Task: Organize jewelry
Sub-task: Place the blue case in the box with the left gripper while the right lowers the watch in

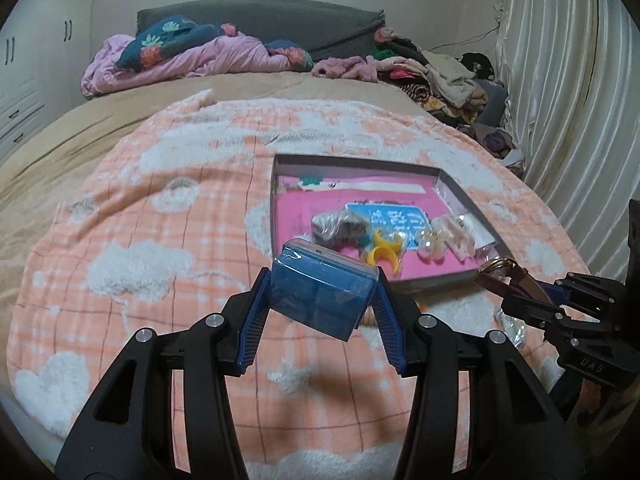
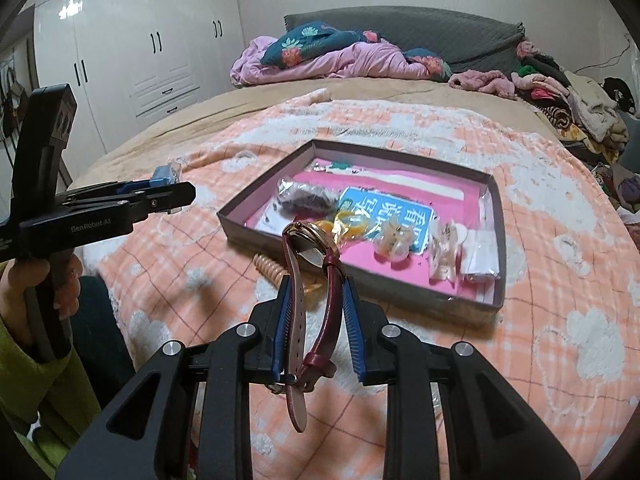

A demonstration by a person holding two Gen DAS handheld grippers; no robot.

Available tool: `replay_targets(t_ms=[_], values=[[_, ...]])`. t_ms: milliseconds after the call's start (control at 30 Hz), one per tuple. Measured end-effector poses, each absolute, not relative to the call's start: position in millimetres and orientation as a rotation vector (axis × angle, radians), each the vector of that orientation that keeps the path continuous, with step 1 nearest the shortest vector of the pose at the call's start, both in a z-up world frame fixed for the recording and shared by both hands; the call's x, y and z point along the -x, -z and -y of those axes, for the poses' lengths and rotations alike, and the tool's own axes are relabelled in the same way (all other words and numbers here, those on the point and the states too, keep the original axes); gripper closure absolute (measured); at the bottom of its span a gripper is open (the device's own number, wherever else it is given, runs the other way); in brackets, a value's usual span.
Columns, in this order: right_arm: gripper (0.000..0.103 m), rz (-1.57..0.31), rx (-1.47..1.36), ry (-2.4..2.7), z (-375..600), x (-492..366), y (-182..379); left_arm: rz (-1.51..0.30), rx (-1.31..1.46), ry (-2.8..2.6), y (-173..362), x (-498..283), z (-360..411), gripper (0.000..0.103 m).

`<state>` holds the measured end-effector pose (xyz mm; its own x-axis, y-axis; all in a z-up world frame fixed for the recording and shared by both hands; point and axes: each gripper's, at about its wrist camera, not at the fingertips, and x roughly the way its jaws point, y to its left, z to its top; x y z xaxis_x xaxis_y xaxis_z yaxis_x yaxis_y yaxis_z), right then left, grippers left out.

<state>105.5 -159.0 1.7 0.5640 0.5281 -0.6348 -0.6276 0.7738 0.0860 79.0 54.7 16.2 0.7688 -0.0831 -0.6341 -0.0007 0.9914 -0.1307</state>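
two wrist fisheyes, both looking forward and down over a bed from just above it

the left wrist view looks along the left gripper (image 1: 320, 280), whose fingers fill the lower frame, toward the open box (image 1: 460, 276) just ahead and to the right, with the headboard (image 1: 260, 16) beyond and curtains (image 1: 560, 80) at the right edge; the right gripper (image 1: 516, 284) enters from its right side. the right wrist view looks along the right gripper (image 2: 316, 280) from further right, with the same box (image 2: 360, 280) near and ahead, a wardrobe (image 2: 132, 40) at far left, and the left gripper (image 2: 172, 196) with the hand (image 2: 44, 292) holding it at its left. both share the peach blanket (image 1: 160, 220), box, headboard and pile of clothes (image 2: 560, 92).
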Motion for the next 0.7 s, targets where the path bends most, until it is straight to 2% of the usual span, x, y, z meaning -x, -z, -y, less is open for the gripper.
replay_targets(t_ms=[700], values=[[0.079,-0.580,0.061,-0.601,189,-150,-42,-0.656,0.061,0.131,-34,-134,-9,0.062]])
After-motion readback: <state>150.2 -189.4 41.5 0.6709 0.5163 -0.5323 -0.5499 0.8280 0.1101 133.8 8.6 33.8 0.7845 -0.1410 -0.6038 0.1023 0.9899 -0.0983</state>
